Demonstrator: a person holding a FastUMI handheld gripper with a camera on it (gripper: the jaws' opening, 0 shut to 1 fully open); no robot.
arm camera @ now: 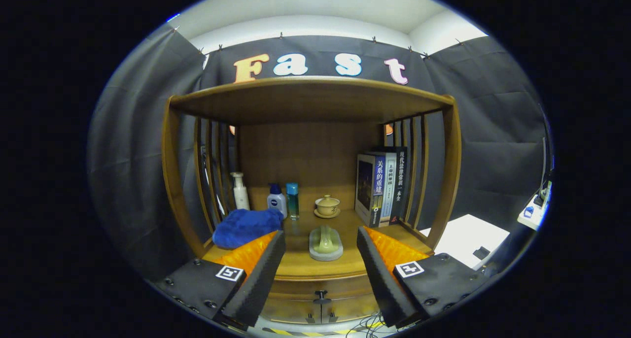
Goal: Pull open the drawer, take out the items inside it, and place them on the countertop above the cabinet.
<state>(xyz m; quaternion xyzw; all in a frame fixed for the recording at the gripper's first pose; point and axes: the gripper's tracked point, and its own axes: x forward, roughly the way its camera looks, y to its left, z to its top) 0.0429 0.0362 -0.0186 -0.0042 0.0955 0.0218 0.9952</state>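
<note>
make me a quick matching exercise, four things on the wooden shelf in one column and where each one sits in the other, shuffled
Things:
1. blue towel
2. lidded teacup
3. books
4. pale green dish

Places:
A. upright by the slats beyond one finger
B. on a saucer at the back, beside the bottles
C. just ahead, in line with the gap of the open gripper
D. heaped beyond the other finger, in front of the bottles

Pairs: 1-D, 2-B, 3-A, 4-C

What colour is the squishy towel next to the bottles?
Blue. The towel lies folded on the countertop, beyond the open gripper, in the gripper view.
</note>
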